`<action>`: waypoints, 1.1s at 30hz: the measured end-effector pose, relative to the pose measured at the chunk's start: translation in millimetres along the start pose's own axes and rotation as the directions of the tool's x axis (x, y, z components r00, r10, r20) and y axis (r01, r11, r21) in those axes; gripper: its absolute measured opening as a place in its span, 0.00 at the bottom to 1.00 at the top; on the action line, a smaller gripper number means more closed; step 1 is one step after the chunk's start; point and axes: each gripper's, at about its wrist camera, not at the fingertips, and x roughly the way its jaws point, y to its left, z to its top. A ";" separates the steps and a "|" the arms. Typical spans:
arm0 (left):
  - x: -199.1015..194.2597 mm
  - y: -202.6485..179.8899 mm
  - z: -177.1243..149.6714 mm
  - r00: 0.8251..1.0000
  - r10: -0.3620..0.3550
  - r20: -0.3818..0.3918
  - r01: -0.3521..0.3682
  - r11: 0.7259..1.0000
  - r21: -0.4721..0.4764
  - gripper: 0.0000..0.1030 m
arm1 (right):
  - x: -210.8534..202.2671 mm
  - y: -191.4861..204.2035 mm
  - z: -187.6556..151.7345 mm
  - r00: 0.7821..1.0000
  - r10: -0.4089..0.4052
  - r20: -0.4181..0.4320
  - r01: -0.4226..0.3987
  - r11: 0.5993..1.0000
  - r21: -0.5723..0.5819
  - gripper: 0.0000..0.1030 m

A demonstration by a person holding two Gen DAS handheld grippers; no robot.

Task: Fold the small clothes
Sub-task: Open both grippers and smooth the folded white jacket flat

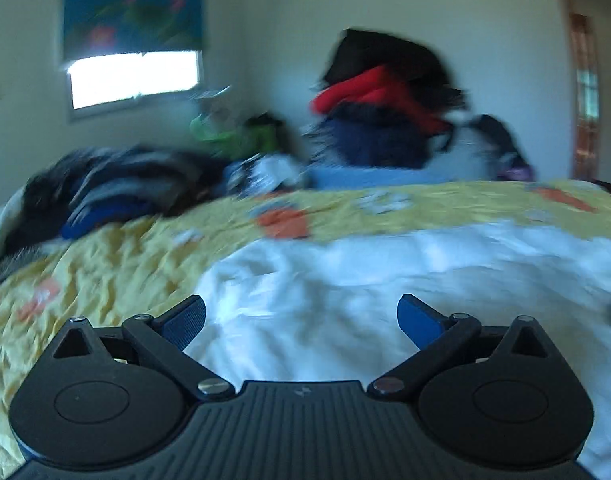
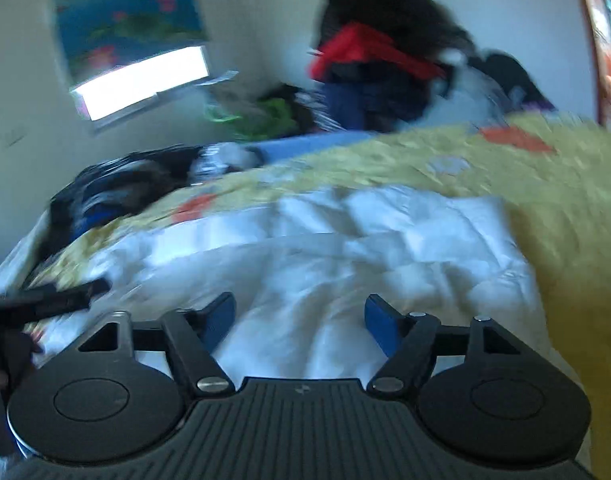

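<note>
A crumpled white garment [image 1: 385, 280] lies spread on the yellow flowered bedspread [image 1: 105, 272]. My left gripper [image 1: 301, 316] hovers low over its near edge, open, with only white cloth showing in the gap between its blue pads. In the right wrist view the same white garment [image 2: 345, 248] fills the middle of the bedspread [image 2: 565, 184]. My right gripper [image 2: 300, 312] is open just above it and holds nothing. A dark blurred part of the other gripper [image 2: 57, 296] pokes in at the left edge. Both views are smeared by motion.
A heap of dark and blue clothes [image 1: 105, 188] lies at the bed's far left. Against the back wall stands a tall pile of black, red and navy clothes [image 1: 385, 100], with a green item [image 1: 233, 136] beside it. A bright window [image 1: 133, 80] is in the wall.
</note>
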 end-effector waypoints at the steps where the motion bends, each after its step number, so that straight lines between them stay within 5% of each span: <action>1: -1.6 -9.5 -1.5 1.000 -0.015 -0.015 0.016 0.999 0.042 1.00 | -0.8 6.2 -1.4 1.000 -0.007 -0.010 0.006 0.999 -0.033 0.77; 5: 13.6 -42.8 -20.0 0.994 -0.024 -0.111 0.045 0.981 0.190 1.00 | 18.6 8.4 -6.0 0.993 -0.052 -0.107 0.047 0.998 -0.046 0.80; 9: 36.6 -30.9 -27.1 0.976 -0.066 -0.210 0.086 0.992 0.088 1.00 | 30.6 6.3 -23.2 0.988 -0.026 -0.153 0.020 0.999 -0.042 0.85; 14: 41.5 -37.2 -32.6 0.984 -0.030 -0.175 0.054 0.990 0.133 1.00 | 36.9 9.9 -29.2 0.988 -0.021 -0.155 0.011 0.998 -0.066 0.91; 18: -7.1 -18.6 -25.2 0.992 -0.001 -0.129 0.009 0.998 0.055 1.00 | 1.8 24.6 -28.0 0.991 -0.117 -0.063 0.112 0.991 -0.071 0.82; 22: -88.6 30.6 -39.7 0.990 -0.092 -0.111 0.078 0.989 -0.123 1.00 | -75.7 34.4 -48.4 1.000 0.025 -0.012 -0.025 0.999 0.023 1.00; 24: -111.2 45.7 -58.5 0.983 -0.107 -0.150 0.076 0.978 -0.196 1.00 | -97.0 46.4 -65.2 0.999 0.020 -0.045 -0.021 1.000 -0.014 0.99; 29: -128.2 40.0 -96.9 0.965 -0.071 -0.253 0.037 0.990 -0.135 1.00 | -105.4 77.8 -93.3 0.993 -0.076 -0.094 0.058 0.982 -0.180 0.98; 33: -114.8 35.8 -113.7 0.958 -0.058 -0.280 0.035 0.996 -0.087 1.00 | -86.0 75.4 -108.8 0.973 -0.101 -0.207 0.067 0.984 -0.164 0.98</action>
